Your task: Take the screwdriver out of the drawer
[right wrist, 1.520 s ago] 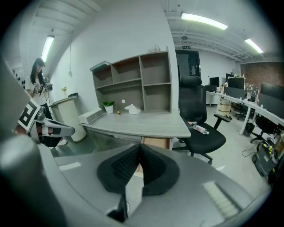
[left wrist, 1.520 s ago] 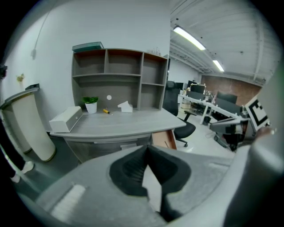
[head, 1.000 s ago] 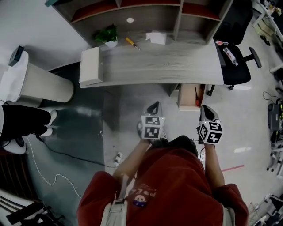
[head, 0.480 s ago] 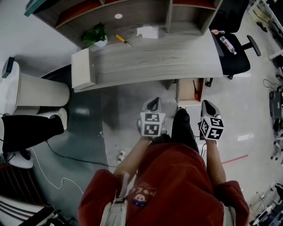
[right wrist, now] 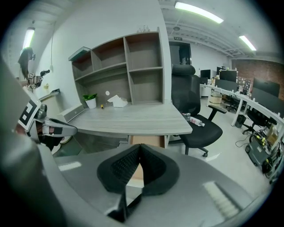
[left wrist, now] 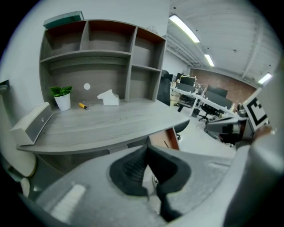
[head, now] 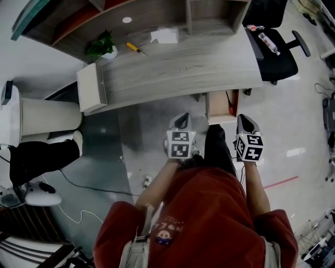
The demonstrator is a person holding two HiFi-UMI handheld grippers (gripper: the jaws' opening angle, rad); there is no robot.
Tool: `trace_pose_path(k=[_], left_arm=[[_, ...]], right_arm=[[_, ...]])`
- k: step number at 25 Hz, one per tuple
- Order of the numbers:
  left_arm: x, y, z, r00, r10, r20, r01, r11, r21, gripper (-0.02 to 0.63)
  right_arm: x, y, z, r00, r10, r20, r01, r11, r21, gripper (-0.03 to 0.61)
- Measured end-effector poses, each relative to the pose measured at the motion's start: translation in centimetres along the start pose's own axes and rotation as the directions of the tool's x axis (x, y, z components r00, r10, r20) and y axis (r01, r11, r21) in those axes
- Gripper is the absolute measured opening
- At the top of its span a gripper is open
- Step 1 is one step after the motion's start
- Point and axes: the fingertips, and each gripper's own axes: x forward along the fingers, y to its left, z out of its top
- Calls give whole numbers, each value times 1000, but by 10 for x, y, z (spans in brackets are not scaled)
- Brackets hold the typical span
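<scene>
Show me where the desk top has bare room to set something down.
Free: the wide stretch of the desk from its front edge back to the shelf unit, running right to the end by the chair. Crowded: the back left, with plant, yellow screwdriver and white tissue box; the long white box fills the left end.

Right tool (right wrist: 140, 146) closed, empty, open drawer (right wrist: 154, 140) under grey desk (right wrist: 133, 119)
</scene>
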Motion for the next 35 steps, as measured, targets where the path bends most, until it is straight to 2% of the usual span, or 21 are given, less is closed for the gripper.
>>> trace_pose_path(k=[9,14,18,27,35], left_arm=[[35,-17,-10,999,-16,-51,17,1000,6,-2],[63,-26,-30,995,-46,-91,41,998,-53,-3],[81,-31,-38,991,-50,-120,45,998,-43,-2],[121,-27,-51,987,-56,-152,50,998,-41,-3],[154,-16,-86,977,-50,-207,38,997,-63,-2]], right_arm=[[37,-19,-19,999,14,-46,-14,1000,1,2],[62,-35,-38,996,12,-91,-10,1000,23,5],[84,-47,-56,991,7,-131,-5,1000,17,10],[142,-56,-99,975,10,-224,-7,1000,12,57],[199,-63,-136,951,-21,-307,16,1000,-16,92]])
